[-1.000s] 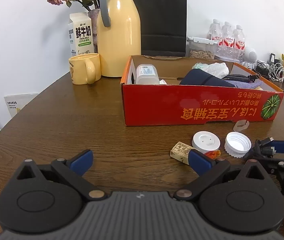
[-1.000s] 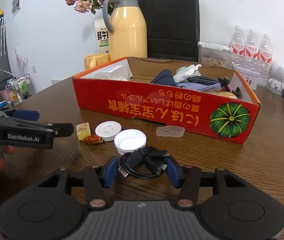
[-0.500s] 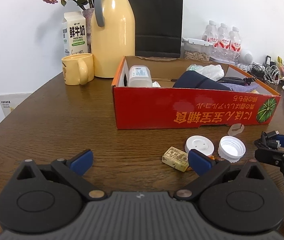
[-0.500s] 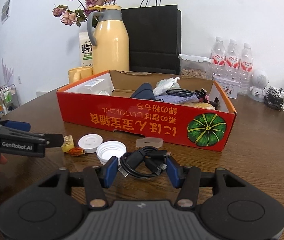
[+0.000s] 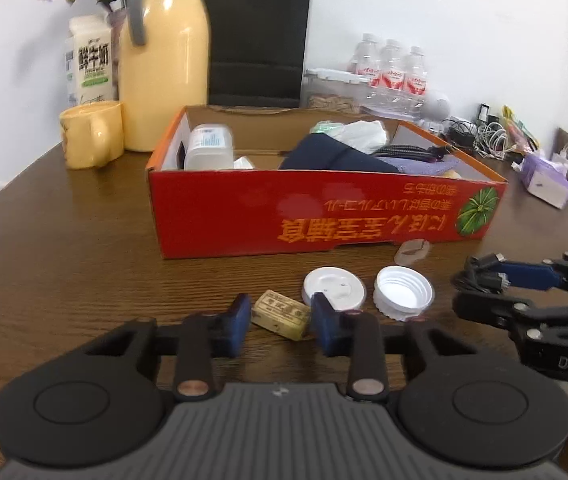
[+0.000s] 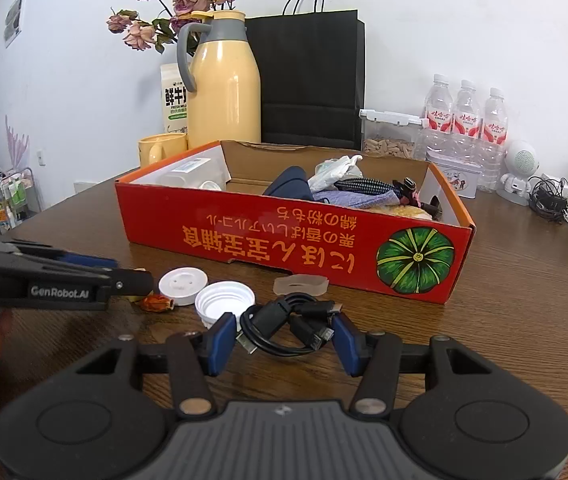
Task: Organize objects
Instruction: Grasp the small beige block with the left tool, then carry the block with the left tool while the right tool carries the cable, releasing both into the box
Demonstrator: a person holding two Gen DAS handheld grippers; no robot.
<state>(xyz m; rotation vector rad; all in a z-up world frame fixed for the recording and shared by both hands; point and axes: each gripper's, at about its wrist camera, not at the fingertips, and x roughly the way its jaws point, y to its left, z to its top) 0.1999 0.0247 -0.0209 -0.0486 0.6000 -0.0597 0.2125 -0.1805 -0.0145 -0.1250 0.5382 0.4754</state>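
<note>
A red cardboard box holds a bottle, dark cloth and other items. In front of it lie a small yellow packet, a flat white lid, a ribbed white cap, a clear piece and an orange wrapped candy. My left gripper has its jaws close on either side of the yellow packet on the table. My right gripper is shut on a coiled black cable, held above the table.
A yellow thermos, yellow mug, milk carton, black paper bag and water bottles stand behind the box. Tangled cables and a purple tissue pack lie at the right.
My left gripper moved forward and right, and its jaws narrowed from wide open to around the yellow packet. My right gripper lifted the black cable higher and drew back a little.
</note>
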